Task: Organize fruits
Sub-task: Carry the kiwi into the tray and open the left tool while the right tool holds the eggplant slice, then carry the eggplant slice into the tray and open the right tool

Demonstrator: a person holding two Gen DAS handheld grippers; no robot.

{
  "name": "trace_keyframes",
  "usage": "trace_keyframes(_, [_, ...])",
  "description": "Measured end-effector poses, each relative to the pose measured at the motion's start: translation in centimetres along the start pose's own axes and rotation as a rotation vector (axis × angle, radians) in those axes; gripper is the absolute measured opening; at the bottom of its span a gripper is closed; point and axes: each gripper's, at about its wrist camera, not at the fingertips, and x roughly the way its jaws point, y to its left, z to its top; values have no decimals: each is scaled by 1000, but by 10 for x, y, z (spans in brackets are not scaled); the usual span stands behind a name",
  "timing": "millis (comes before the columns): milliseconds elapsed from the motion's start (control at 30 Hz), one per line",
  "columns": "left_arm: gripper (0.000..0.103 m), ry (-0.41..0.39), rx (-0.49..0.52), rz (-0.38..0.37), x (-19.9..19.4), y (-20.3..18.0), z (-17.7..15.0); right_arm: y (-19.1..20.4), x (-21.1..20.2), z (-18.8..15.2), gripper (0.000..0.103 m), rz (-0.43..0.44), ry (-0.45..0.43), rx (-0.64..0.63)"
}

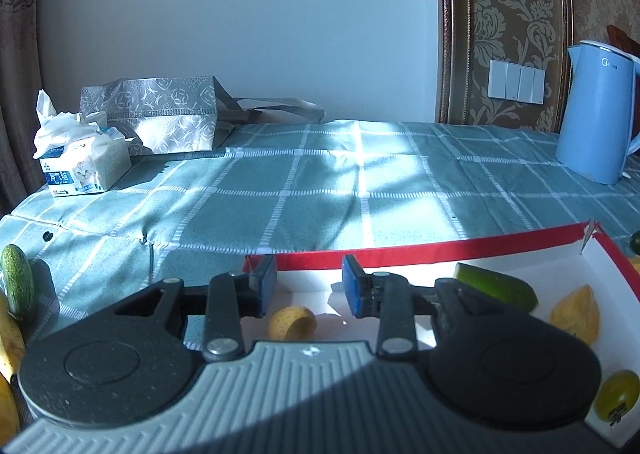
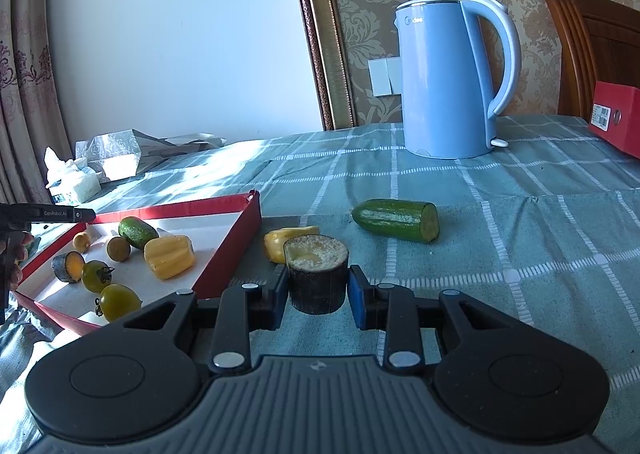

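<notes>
In the left wrist view my left gripper (image 1: 309, 286) hangs open over the near-left corner of a red-walled, white-floored box (image 1: 440, 252). A small yellow fruit (image 1: 292, 324) lies on the box floor just below the blue pads, untouched. Also in the box are a green cucumber piece (image 1: 496, 288), a yellow chunk (image 1: 576, 318) and a green tomato (image 1: 616, 398). In the right wrist view my right gripper (image 2: 318, 292) is shut on a dark-skinned stub with a pale cut top (image 2: 318, 282), right of the box (image 2: 240, 238). A yellow chunk (image 2: 288, 242) and a cut cucumber (image 2: 396, 220) lie on the cloth beyond.
A blue kettle (image 2: 448, 82) stands at the back, a red carton (image 2: 616, 118) and a wooden chair (image 2: 592, 34) to the far right. A tissue box (image 1: 84, 166) and a patterned bag (image 1: 160, 118) sit back left. A cucumber (image 1: 18, 278) and a banana (image 1: 10, 334) lie left of the box.
</notes>
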Motion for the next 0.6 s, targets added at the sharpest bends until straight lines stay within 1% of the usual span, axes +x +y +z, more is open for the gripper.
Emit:
trace_keyframes(200, [44, -44, -13, 17, -14, 4, 0, 0, 0, 0, 31, 0, -3, 1])
trace_keyframes(300, [50, -116, -21, 74, -36, 7, 0, 0, -1, -1, 31, -6, -6, 0])
trace_keyframes(333, [57, -146, -35, 82, -46, 9, 0, 0, -2, -1, 31, -8, -12, 0])
trace_keyframes(367, [61, -173, -49, 83, -58, 12, 0, 1, -3, -1, 31, -11, -21, 1])
trace_keyframes(467, [65, -225, -86, 42, -85, 15, -3, 10, -6, 1, 31, 23, -24, -1])
trace_keyframes(533, [67, -240, -100, 8, -96, 14, -7, 24, -7, 4, 31, 39, -33, -43])
trace_keyframes(600, [69, -236, -106, -24, -104, 12, -13, 44, -6, 9, 31, 72, -33, -98])
